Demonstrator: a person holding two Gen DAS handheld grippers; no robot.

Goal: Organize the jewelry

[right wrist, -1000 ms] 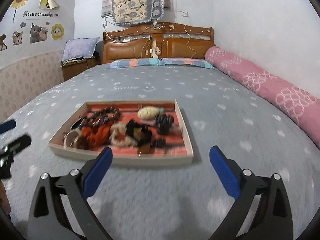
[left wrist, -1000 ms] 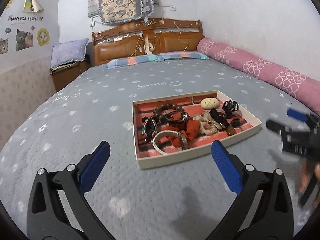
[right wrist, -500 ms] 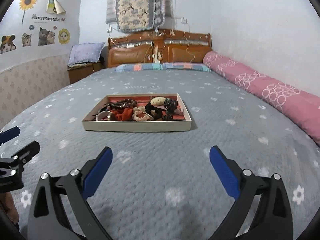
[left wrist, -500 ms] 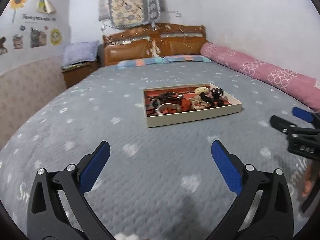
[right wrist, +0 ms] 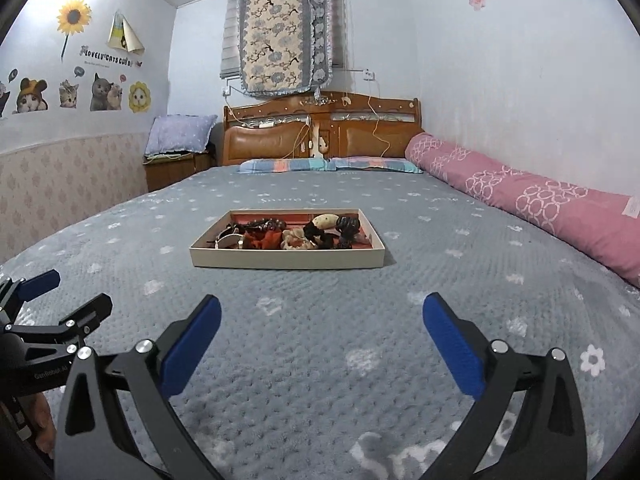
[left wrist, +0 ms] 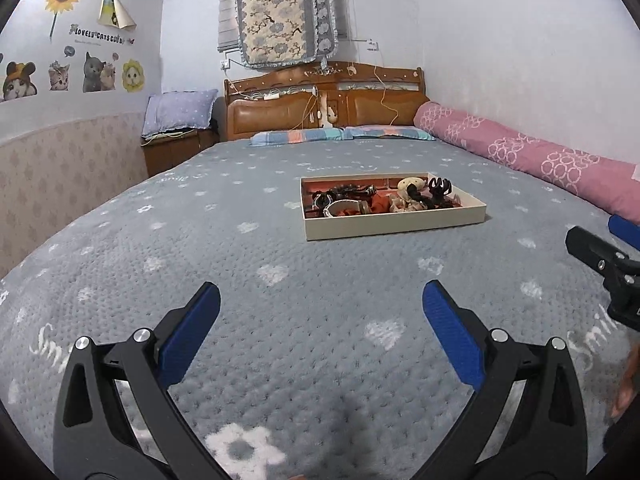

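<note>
Hovering level over the bedspread [right wrist: 320, 360], left claw [left wrist: 320, 312] and right claw [right wrist: 322, 320] spread wide, tray [right wrist: 288, 259] well ahead.

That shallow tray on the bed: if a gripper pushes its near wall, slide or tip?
The tray looks low, wide and flat on the bedspread, so tipping seems unlikely. The nubby fabric may drag, so it might slide unevenly. It looks like thin card, probably light; the wall may flex.
</note>
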